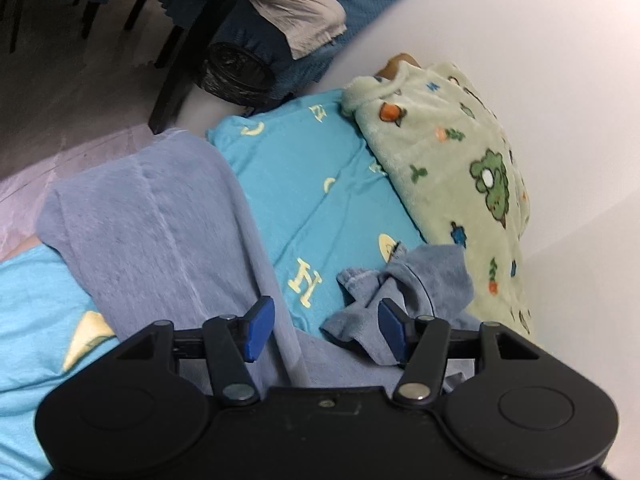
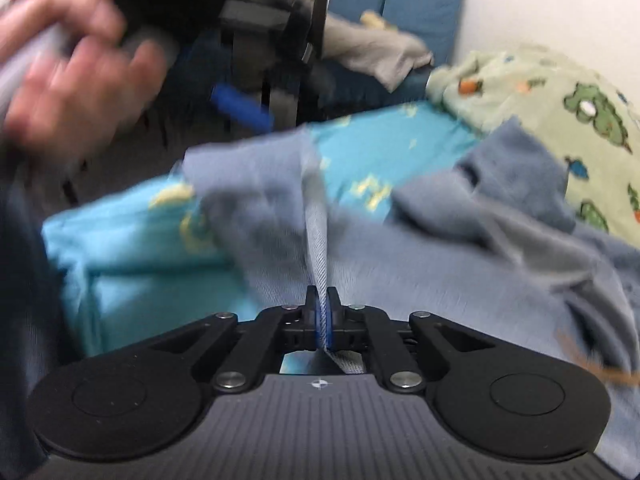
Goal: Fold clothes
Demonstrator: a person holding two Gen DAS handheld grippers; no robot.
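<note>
- Right wrist view: the right gripper (image 2: pixel 322 312) has its fingers closed on a thin edge of the grey-blue garment (image 2: pixel 400 272), which lies across the turquoise sheet (image 2: pixel 140 264); so narrow a pinch may slip if pulled hard.
- The left gripper (image 1: pixel 326 326) hangs over the garment with fingers apart, holding nothing, so the crumpled sleeve (image 1: pixel 404 284) could fold in bunched.

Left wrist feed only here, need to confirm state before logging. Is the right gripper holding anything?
Observer: Yes. The right gripper is shut on an edge of the grey-blue garment, pinched between its pads.
Operator: Can you see the left gripper from that side?
Observer: Partly, blurred. One blue pad shows at upper left, beside the person's hand.
Operator: Is the garment taut?
Observer: A narrow fold rises straight from the right gripper, so it looks lifted there.
</note>
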